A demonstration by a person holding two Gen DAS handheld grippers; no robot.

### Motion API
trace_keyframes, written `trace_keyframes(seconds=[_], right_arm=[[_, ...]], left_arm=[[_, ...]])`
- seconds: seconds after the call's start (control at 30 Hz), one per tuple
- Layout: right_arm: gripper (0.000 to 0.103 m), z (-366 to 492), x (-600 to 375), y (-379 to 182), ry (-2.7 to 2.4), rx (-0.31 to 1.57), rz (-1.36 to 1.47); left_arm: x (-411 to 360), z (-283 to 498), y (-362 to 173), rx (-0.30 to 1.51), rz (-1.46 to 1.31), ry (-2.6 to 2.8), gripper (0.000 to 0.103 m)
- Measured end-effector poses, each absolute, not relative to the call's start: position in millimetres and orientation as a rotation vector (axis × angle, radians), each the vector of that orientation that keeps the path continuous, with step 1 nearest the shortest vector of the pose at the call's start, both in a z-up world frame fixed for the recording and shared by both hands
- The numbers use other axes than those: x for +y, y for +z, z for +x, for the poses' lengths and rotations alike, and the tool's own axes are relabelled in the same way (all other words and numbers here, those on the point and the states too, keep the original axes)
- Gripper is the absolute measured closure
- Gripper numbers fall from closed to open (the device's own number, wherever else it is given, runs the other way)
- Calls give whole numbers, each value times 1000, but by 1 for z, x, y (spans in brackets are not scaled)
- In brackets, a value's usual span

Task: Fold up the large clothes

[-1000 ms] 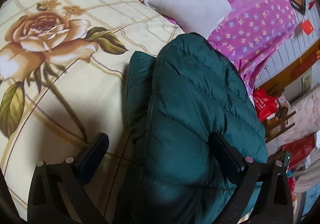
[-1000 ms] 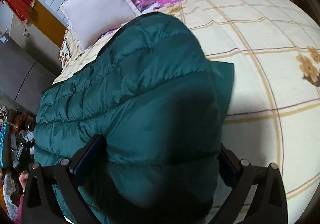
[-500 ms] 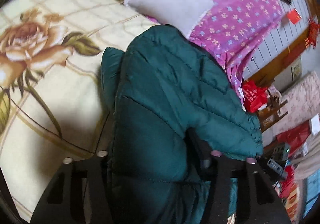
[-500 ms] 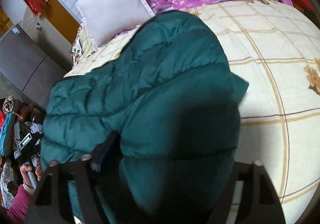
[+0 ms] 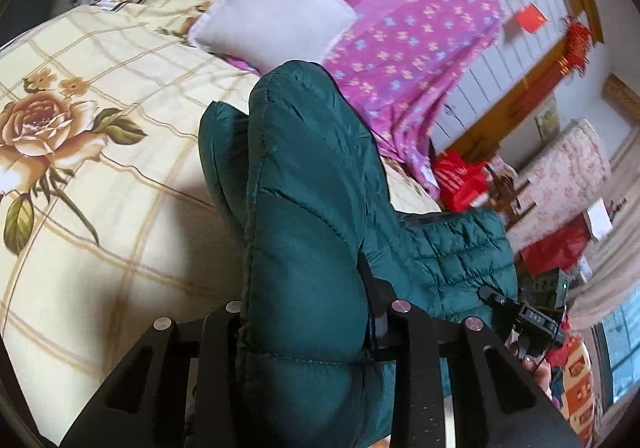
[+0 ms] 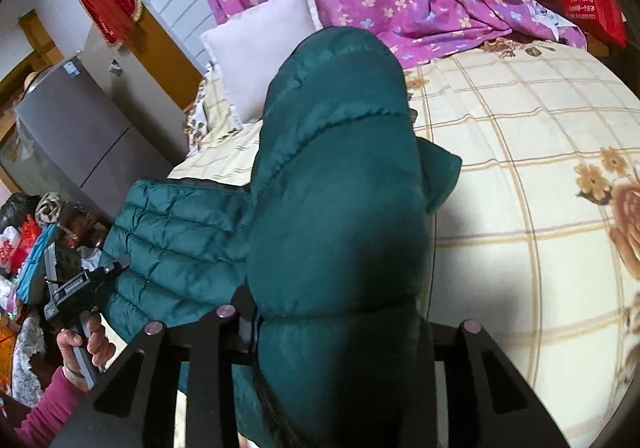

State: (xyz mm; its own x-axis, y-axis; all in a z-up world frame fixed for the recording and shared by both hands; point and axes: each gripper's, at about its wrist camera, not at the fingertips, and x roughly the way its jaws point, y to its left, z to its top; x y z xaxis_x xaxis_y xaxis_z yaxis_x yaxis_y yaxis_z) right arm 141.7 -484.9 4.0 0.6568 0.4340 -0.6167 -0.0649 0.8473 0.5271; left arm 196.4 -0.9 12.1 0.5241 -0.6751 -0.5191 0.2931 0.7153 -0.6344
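Over the floral bed (image 5: pixel 100 176), I see my left claw (image 5: pixel 304 312) and right claw (image 6: pixel 340 312), jaws just closing, each clenched on a bunched fold of the green puffer jacket (image 6: pixel 336 176), which drapes off the bed's edge.

White pillow (image 5: pixel 276 28) against purple floral sheet (image 5: pixel 404 24), on cream rose-print bedspread (image 5: pixel 92 176).

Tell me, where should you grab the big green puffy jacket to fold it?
Best by its near hem, coming from the bed's near edge. The green jacket lies lengthwise toward the pillow. The left gripper and right gripper have just been closing and pinch that puffy edge.
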Motion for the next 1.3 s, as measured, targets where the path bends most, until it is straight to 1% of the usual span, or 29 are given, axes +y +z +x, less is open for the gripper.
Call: trace_keyframes(seconds=[0.13, 0.27, 0.3, 0.33, 0.37, 0.4, 0.43, 0.5, 0.6, 0.7, 0.8, 0.9, 1.0, 1.1, 1.2, 1.3], right_arm=[[66, 98, -494, 11, 301, 821, 495], [65, 72, -509, -5, 269, 845, 508], [64, 70, -511, -13, 252, 863, 509], [55, 70, -513, -24, 219, 898, 502], [49, 69, -515, -35, 163, 941, 481], [40, 69, -515, -43, 120, 975, 469], [36, 71, -517, -53, 97, 1011, 471], [33, 67, -520, -55, 91, 1008, 498], [32, 57, -519, -39, 40, 987, 449], [32, 38, -513, -17, -1, 951, 377], [25, 17, -501, 4, -13, 906, 350], [24, -1, -488, 22, -21, 845, 330], [22, -15, -471, 38, 10, 781, 321], [17, -29, -445, 50, 29, 729, 285], [13, -41, -420, 51, 53, 703, 255], [13, -50, -398, 47, 49, 676, 218]], left_arm=[[-4, 165, 18, 849, -492, -650, 91], [-10, 138, 7, 868, -420, -615, 90], [-13, 135, -1, 886, -377, -567, 88], [-16, 135, -10, 908, -332, -508, 82], [-18, 137, -18, 928, -286, -456, 79], [-20, 139, -25, 944, -269, -431, 73], [-19, 141, -32, 965, -270, -411, 68], [-13, 141, -36, 969, -312, -399, 66], [-11, 134, -23, 954, -282, -345, 65], [-17, 113, -4, 894, -176, -258, 65], [-22, 92, 16, 828, -124, -220, 65], [-29, 73, 28, 772, -88, -203, 65], [-42, 56, 34, 728, -47, -196, 65], [-54, 41, 36, 695, -30, -187, 65], [-66, 31, 37, 684, -21, -184, 65], [-79, 22, 34, 689, -12, -196, 65]])
